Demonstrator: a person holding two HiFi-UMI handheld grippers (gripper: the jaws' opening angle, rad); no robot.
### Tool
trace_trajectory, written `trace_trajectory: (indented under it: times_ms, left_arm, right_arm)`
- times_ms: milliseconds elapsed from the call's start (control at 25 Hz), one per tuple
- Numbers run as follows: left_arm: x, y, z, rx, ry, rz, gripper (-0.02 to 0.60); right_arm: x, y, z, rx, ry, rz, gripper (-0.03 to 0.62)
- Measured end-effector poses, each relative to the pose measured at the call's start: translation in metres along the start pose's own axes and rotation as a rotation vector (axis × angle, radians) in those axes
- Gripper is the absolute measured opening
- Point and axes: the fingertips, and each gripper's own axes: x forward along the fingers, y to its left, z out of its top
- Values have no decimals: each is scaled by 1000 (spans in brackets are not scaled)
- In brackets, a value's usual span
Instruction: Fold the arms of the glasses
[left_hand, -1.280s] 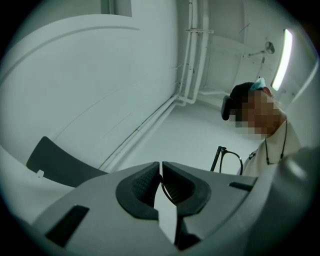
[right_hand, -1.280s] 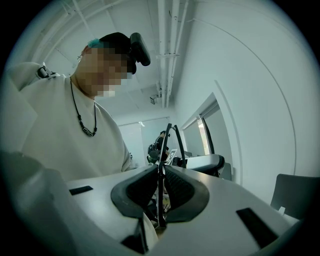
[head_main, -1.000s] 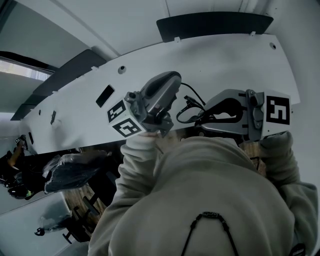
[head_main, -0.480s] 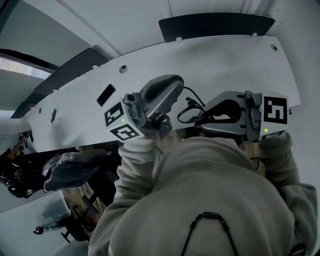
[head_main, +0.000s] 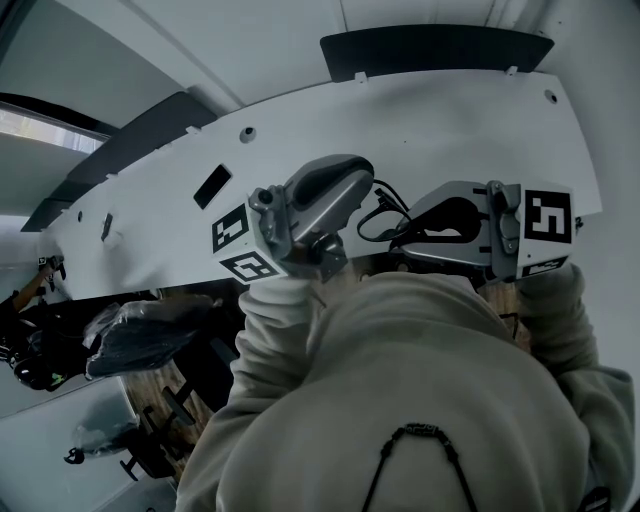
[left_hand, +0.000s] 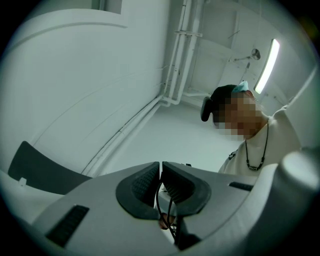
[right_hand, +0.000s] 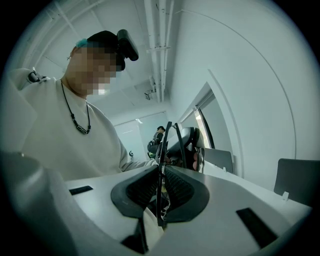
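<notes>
Where the head view drops steeply, a pale hooded sweatshirt (head_main: 400, 400) fills the near edge, with a dark cord necklace (head_main: 420, 432) lying on it. Just past the sweatshirt both hands are up at chest level, close side by side, off any tabletop. The left marker cube (head_main: 245, 245) and right marker cube (head_main: 548, 218) both show plainly. Right tongs (right_hand: 161, 187): pads clamped on the thin dark frame of the glasses (right_hand: 163, 150), which stands up edge-on from between them, two slim dark strands rising above the pads. Left tongs (left_hand: 161, 179): pads drawn in to a hairline slit, a fine dark strand of the glasses pinched there and trailing down behind them. From the right gripper view the left tongs sit just beyond the glasses, so the glasses hang between the two. In the head view the sweatshirt and the tong bodies hide the glasses. To the near left lies a dark bundle in clear plastic (head_main: 150, 335). Farther off a long white panel (head_main: 420, 130) runs across the scene, and a dark panel (head_main: 430, 45) sits at its far edge.
</notes>
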Motion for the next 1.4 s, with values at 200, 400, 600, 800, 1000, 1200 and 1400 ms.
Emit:
trace_trajectory:
  times_ms: [200,400,600,800,1000,1200,1400]
  left_arm:
    - [1,-2,1,11,0,-14,21]
    - [1,-7,1,18,5,-45,21]
    - [1,-14,2,11,-21,-88,22]
    - [5,-23,7,11,-44,-131,25]
    - [5,-27,7,-18,-60,-158,31]
    - [1,-11,7,-10,-84,-96,32]
    - [-25,16,23,31,-206,78,163]
  right_arm:
    - [-2,-5,-2,12,-7,4,60]
    - [0,-10,-6,29,12,9,60]
    - [-1,-10,-6,38,1,19,60]
    - [-3,-10,-2,26,2,22,60]
    - [-4,-11,-2,19,10,12,60]
    - [-5,-20,-4,19,17,16,60]
    - [-7,-42,-7,-12,83,-40,60]
